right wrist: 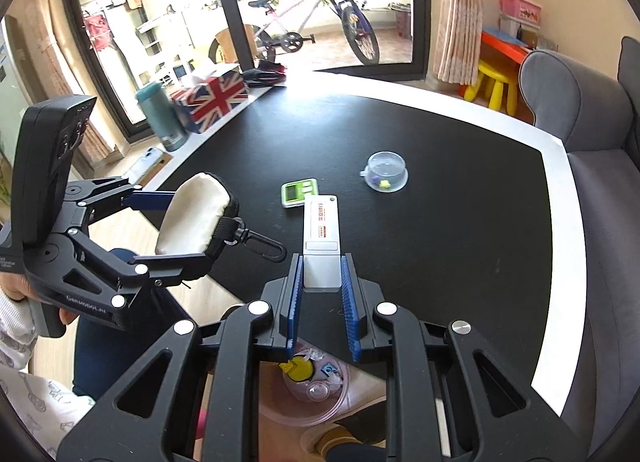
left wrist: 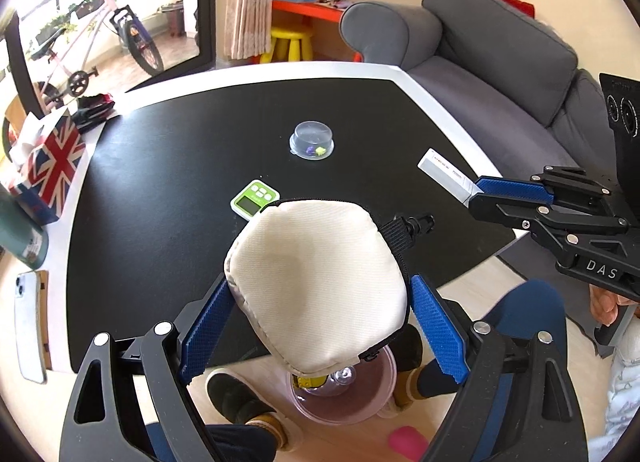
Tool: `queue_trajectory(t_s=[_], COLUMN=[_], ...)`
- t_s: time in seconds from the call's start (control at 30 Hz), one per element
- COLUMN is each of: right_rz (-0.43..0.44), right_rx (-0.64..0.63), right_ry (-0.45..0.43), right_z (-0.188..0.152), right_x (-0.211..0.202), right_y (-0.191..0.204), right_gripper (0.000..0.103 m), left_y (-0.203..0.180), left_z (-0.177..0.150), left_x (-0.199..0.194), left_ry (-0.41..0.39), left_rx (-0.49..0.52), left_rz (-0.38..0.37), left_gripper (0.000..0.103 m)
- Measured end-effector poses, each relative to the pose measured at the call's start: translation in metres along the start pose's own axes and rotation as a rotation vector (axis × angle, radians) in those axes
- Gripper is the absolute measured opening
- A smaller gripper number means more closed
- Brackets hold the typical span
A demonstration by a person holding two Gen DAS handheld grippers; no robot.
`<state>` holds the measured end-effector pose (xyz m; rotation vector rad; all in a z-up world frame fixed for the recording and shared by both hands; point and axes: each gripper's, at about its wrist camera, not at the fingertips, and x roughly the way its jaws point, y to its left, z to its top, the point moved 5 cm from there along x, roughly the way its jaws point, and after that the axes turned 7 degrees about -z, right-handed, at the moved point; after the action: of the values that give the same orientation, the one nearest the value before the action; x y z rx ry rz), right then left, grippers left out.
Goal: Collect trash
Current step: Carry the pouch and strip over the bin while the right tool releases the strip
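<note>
Carrying step — the left gripper (left wrist: 320, 326) clamps a cream pouch (left wrist: 316, 282) wide, the right gripper (right wrist: 320, 302) pinches a white box (right wrist: 320, 246) narrowly, both at the tabletop's (right wrist: 460, 222) near edge above the pink bin (right wrist: 316, 402) — next, release into it.

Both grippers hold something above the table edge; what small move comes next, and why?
Probably lower the left gripper, shut on the cream fabric pouch, toward the pink plastic bin directly below and release; the right gripper holds the white rectangular box farther off.

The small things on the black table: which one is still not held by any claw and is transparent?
The clear plastic cup, lying upside down with tiny coloured pieces inside. The green timer is also free, but opaque.
</note>
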<state>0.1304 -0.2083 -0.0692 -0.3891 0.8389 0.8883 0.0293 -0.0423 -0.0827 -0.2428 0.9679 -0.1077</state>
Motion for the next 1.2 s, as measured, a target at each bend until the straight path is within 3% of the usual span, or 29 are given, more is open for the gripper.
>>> queue_trajectory(t_s=[0.27,0.63,0.9,0.93,0.97,1.07,1.2], right_rz=[0.026,0.075,0.099,0.088,0.080,0.063,0.017], right_rx=[0.003,0.042,0.031,0.029,0.031,0.080,0.115], right_ry=[0.004,0.098,0.118,0.106,0.105,0.066,0.069], right_z=[-0.039,-0.102,-0.114,-0.112,-0.110,-0.106,-0.102], right_x=[-0.021,-0.004,0.007,0.006,0.006,0.001,0.000], right_y=[0.024,0.042,0.050,0.050,0.049,0.041,0.031], right_gripper=[0.019,0.019,0.020,0.025,0.043,0.082,0.096], left_y=[-0.005,-0.005,0.000,0.001,0.001,0.001,0.000], left_z=[-0.034,-0.079,-0.085,-0.085,-0.086,-0.086,-0.087], left_x=[-0.017,-0.010,-0.015,-0.015,-0.015,-0.015,-0.013], left_ry=[-0.015,0.020,0.013,0.013,0.012,0.014,0.024], left_rx=[0.011,-0.024,-0.039,-0.039,-0.040,-0.039,-0.034], left_rz=[-0.034,-0.064,-0.066,-0.065,-0.065,-0.066,-0.075], left_gripper=[0.085,0.085,0.085,0.085,0.085,0.085,0.085])
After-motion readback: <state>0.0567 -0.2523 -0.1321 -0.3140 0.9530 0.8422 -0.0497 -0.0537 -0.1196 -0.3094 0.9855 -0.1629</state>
